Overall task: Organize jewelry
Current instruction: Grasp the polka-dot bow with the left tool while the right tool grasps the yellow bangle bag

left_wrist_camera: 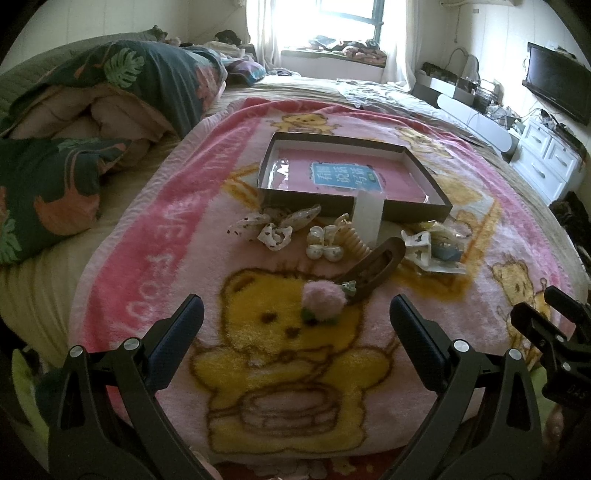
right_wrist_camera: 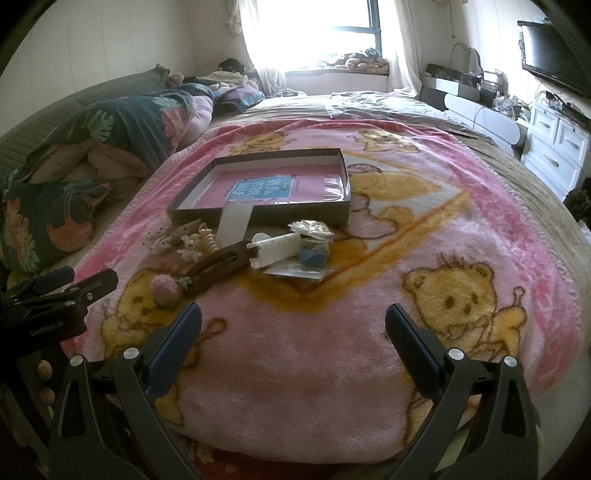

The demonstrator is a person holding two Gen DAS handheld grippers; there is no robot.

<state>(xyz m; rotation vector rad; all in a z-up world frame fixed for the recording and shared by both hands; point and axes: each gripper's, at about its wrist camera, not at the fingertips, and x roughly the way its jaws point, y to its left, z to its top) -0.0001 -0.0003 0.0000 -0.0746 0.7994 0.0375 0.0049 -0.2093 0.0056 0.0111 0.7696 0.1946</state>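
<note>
A shallow dark box with a pink book inside lies on a pink bear blanket. In front of it is a heap of hair accessories: a spotted fabric bow, pearl clips, a cream spiral tie, a brown wooden clip, a pink pom-pom clip, a white clip and a small blue box. My left gripper hovers open just short of the pom-pom. My right gripper is open over bare blanket, right of the heap.
A folded floral quilt lies at the left of the bed. A white dresser and a wall television stand to the right. A window lights the far end. The blanket's right half carries no objects.
</note>
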